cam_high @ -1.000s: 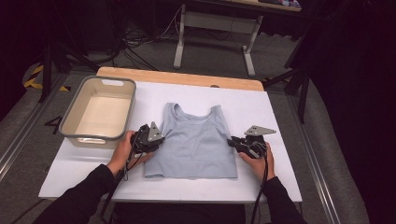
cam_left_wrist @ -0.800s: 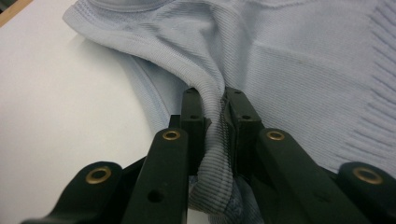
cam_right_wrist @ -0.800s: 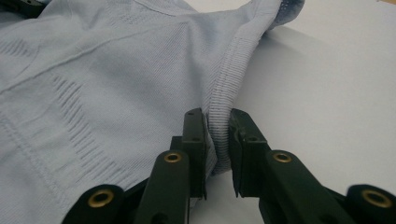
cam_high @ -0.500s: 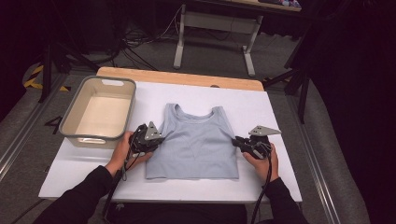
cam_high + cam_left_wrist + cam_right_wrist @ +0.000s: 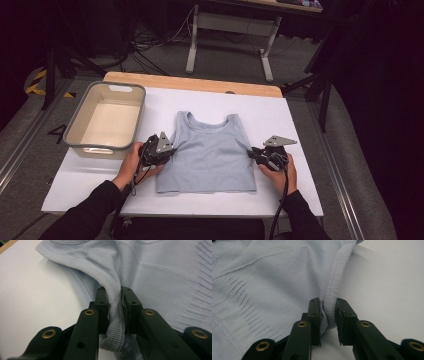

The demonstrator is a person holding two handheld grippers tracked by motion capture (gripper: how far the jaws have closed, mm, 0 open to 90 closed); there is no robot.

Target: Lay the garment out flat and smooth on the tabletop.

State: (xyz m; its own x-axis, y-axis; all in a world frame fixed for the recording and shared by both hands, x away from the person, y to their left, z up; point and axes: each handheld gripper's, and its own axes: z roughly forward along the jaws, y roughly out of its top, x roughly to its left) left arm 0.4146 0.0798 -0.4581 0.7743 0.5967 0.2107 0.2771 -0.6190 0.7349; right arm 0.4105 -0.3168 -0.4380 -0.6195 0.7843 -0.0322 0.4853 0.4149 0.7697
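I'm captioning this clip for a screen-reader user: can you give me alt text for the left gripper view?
The left gripper pinches a bunched fold of the pale blue ribbed knit tank top at its edge between two black jaws. The rest of the top lies on the white table surface.

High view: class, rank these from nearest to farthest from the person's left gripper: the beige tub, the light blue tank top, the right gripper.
1. Light blue tank top: its edge lies between the jaws of the left gripper.
2. Beige tub: just beyond the left gripper, at the table's left side.
3. Right gripper: across the top, at its opposite edge.
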